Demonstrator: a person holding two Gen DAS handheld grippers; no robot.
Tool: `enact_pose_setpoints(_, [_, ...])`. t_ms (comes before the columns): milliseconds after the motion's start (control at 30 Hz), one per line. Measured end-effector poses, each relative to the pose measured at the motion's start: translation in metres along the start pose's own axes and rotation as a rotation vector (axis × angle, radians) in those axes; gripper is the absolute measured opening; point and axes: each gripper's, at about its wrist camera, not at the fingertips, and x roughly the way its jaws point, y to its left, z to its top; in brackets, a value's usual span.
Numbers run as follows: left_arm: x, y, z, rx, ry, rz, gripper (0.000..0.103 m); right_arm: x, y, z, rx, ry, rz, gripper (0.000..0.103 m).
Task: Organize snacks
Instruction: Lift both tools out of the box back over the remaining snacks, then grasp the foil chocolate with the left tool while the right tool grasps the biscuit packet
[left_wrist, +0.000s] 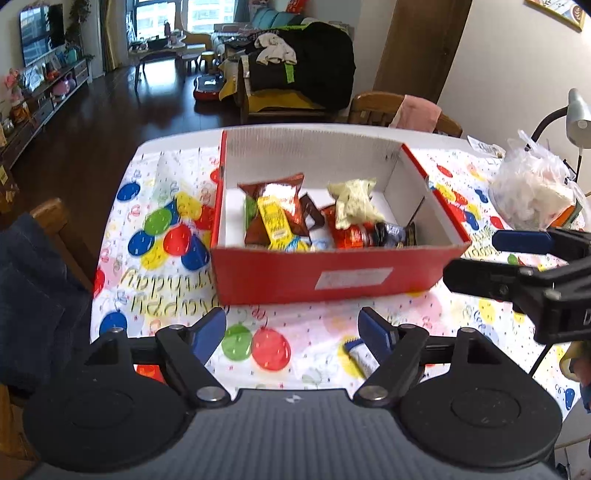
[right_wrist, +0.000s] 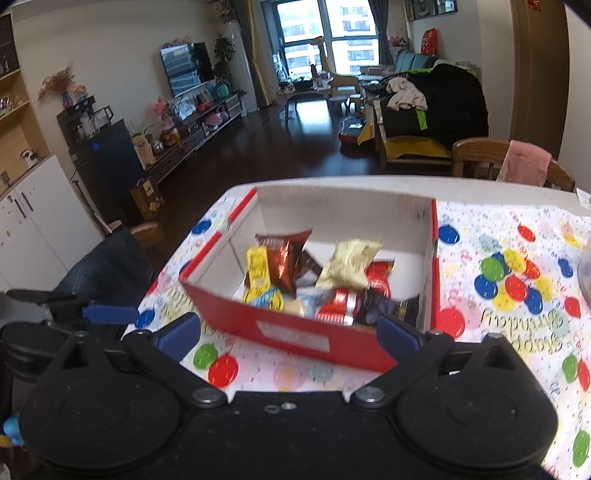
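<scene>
A red cardboard box (left_wrist: 332, 273) with a white inside stands on the table and holds several snack packets: a brown bag (left_wrist: 277, 206), a yellow packet (left_wrist: 273, 221), a pale green bag (left_wrist: 352, 203) and red and dark packets (left_wrist: 369, 234). It also shows in the right wrist view (right_wrist: 295, 332) with the same snacks (right_wrist: 347, 264). My left gripper (left_wrist: 293, 328) is open and empty, just in front of the box. My right gripper (right_wrist: 290, 332) is open and empty near the box's front wall; it shows from the side in the left wrist view (left_wrist: 480, 258). A small blue-and-white packet (left_wrist: 356, 350) lies by my left gripper's right finger.
The table has a balloon-print birthday cloth (left_wrist: 166, 229). A clear plastic bag (left_wrist: 532, 188) and a desk lamp (left_wrist: 576, 114) stand at the right. Wooden chairs (left_wrist: 384, 107) stand around the table, one with dark cloth (left_wrist: 33, 295) at the left.
</scene>
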Motion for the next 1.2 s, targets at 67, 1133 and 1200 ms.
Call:
enact_pose_setpoints(67, [0.001, 0.003, -0.007, -0.012, 0.012, 0.001, 0.079, 0.002, 0.0, -0.009, -0.006, 0.013, -0.002, 0.103])
enact_pose_setpoints(1133, [0.047, 0.0, -0.09, 0.098, 0.142, -0.022, 0.079, 0.096, 0.01, -0.083, -0.143, 0.313, -0.08, 0.077])
enact_pose_setpoints(1200, [0.049, -0.002, -0.09, 0.102, 0.143, -0.024, 0.079, 0.099, 0.011, -0.084, -0.143, 0.32, -0.077, 0.073])
